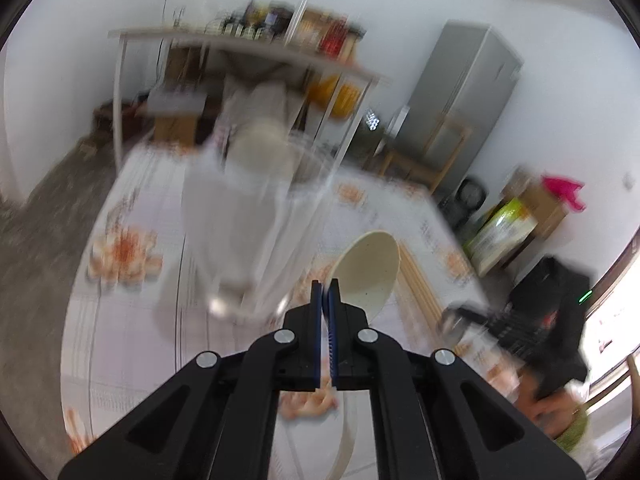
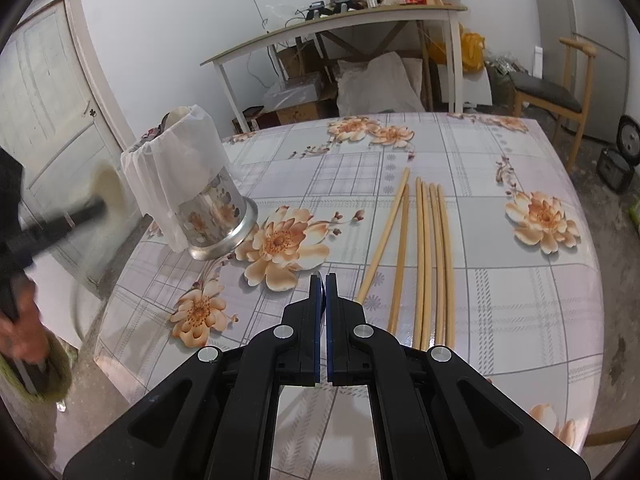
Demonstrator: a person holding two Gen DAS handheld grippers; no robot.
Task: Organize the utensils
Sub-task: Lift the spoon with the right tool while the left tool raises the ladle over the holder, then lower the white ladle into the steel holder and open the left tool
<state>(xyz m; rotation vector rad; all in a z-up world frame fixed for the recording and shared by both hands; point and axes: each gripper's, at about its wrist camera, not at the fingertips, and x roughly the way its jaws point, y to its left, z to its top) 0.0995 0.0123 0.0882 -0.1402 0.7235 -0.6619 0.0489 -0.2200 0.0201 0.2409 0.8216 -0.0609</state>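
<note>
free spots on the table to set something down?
Bare tablecloth right of the chopsticks, and far side beyond them. Smaller patch between the metal utensil holder and chopsticks. Crowded: around the chopsticks by the right gripper.

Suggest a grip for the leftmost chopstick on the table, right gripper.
Take the leftmost chopstick near its far end, where it splays away from the other chopsticks. Come straight down with the right gripper, jaws across its width: it lies flat on the tablecloth, and its near end sits beside its neighbour.

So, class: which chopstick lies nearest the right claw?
The leftmost chopstick, slanted; its lower end sits beside the right claw, while the others lie further right.
</note>
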